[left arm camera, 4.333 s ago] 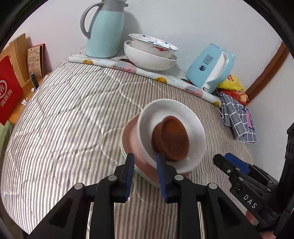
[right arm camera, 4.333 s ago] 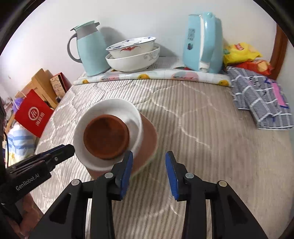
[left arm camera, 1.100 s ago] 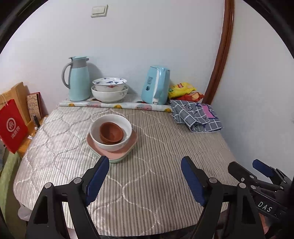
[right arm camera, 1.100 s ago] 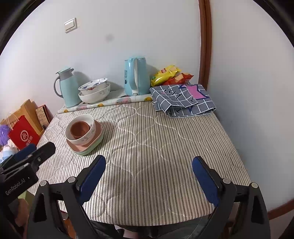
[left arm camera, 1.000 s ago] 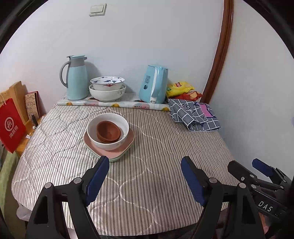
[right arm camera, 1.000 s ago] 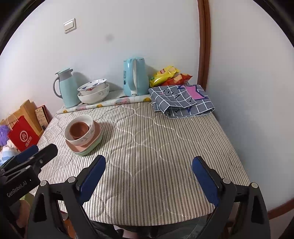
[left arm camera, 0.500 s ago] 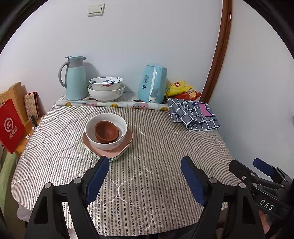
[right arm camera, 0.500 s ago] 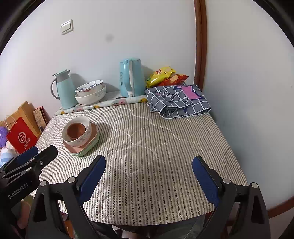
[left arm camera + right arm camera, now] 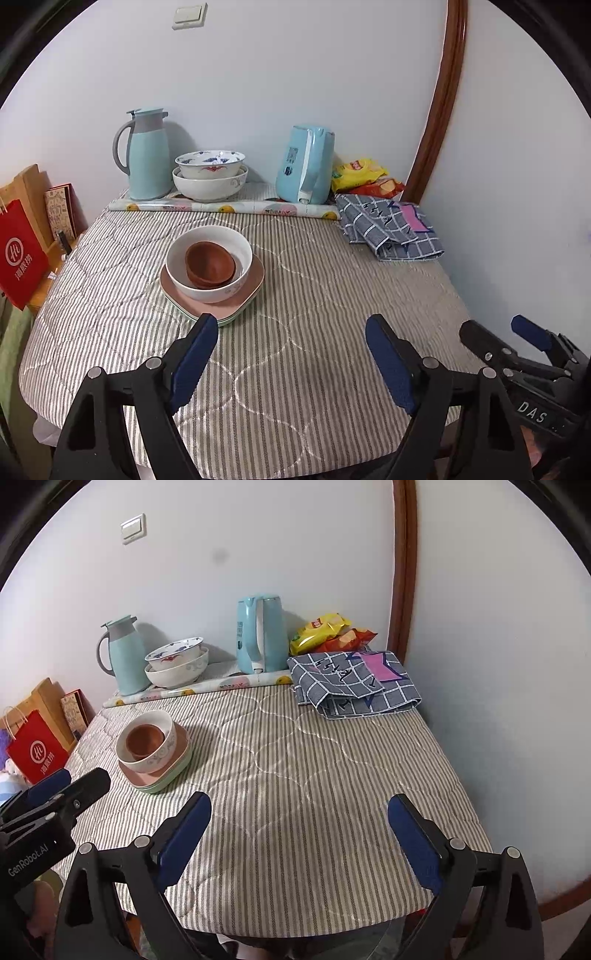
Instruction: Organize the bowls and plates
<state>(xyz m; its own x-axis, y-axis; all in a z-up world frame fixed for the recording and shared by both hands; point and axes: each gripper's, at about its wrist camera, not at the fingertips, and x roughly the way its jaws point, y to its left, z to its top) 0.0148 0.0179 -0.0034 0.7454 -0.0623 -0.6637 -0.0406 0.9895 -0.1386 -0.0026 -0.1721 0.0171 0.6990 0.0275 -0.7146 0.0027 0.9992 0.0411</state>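
Left gripper [image 9: 291, 334]: spread wide, holding nothing, hovering over the near part of the surface [image 9: 314, 295].
Right gripper [image 9: 299, 814]: also spread wide and holding nothing, above the near edge of the surface; it shows at the right edge of the left wrist view.
Brown bowl [image 9: 209, 264]: nested inside the white bowl, ahead and slightly left of the left gripper, well ahead and left of the right one.
White bowl [image 9: 208, 263]: sits on the pink plate, upright.
Pink plate [image 9: 255, 277]: lies on top of a green plate [image 9: 177, 770], whose rim peeks out underneath; the whole stack stands just past the left gripper's left finger [image 9: 194, 350].
Far bowls [image 9: 209, 173]: two patterned bowls stacked, at the far edge by the wall, beyond the stack.
Jug [image 9: 144, 153]: pale blue, just left of the far bowls.
Kettle [image 9: 304, 164]: pale blue, right of the far bowls, straight ahead of the left gripper.
Cloth [image 9: 351, 683]: checked, folded, in the far right corner, ahead of the right gripper.
Snack bags [image 9: 328, 627]: behind the cloth, against the wall.
Red bag [image 9: 20, 254]: off the surface's left side.
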